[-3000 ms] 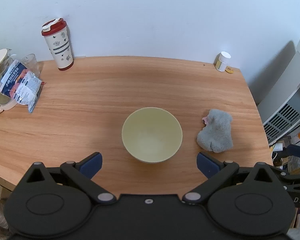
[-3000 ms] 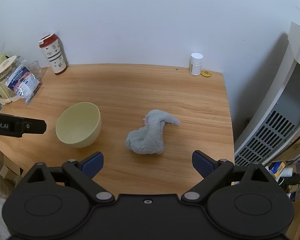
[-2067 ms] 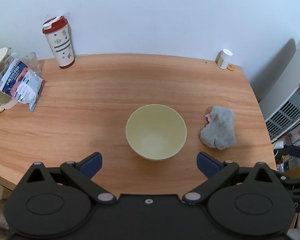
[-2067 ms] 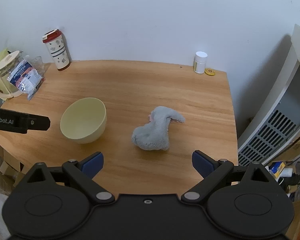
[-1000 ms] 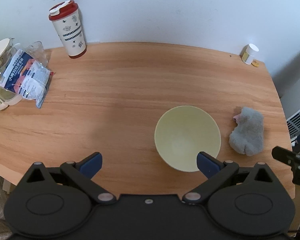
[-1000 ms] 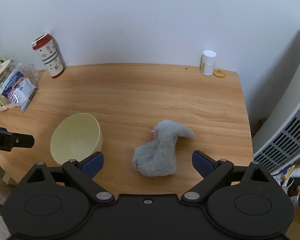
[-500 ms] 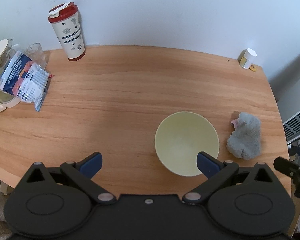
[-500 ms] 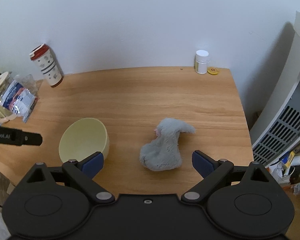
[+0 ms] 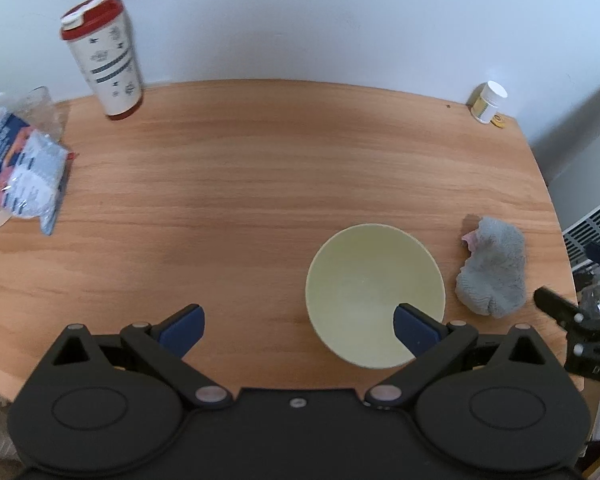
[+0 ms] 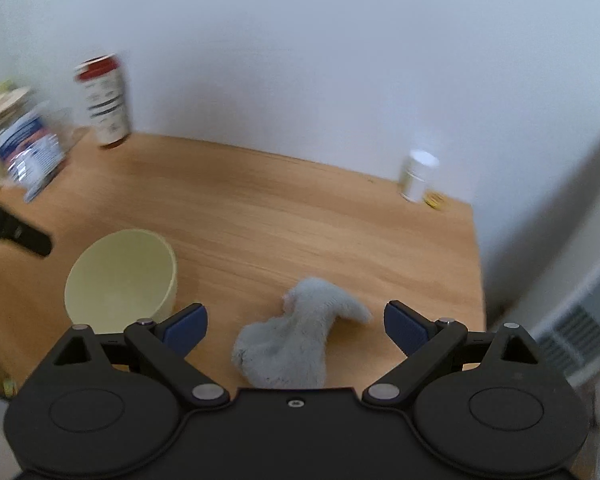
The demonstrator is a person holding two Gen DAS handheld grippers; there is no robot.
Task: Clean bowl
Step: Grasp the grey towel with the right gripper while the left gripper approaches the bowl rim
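Wooden table (image 9: 260,168), bowl (image 9: 374,292), "DAS" on right tongs (image 9: 572,280)

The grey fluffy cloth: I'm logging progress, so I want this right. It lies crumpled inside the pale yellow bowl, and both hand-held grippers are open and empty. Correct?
Not quite. The grey fluffy cloth lies on the wooden table beside the pale yellow bowl, not inside it; the left wrist view shows the bowl empty. Both the left hand-held gripper and right hand-held gripper are open and empty.
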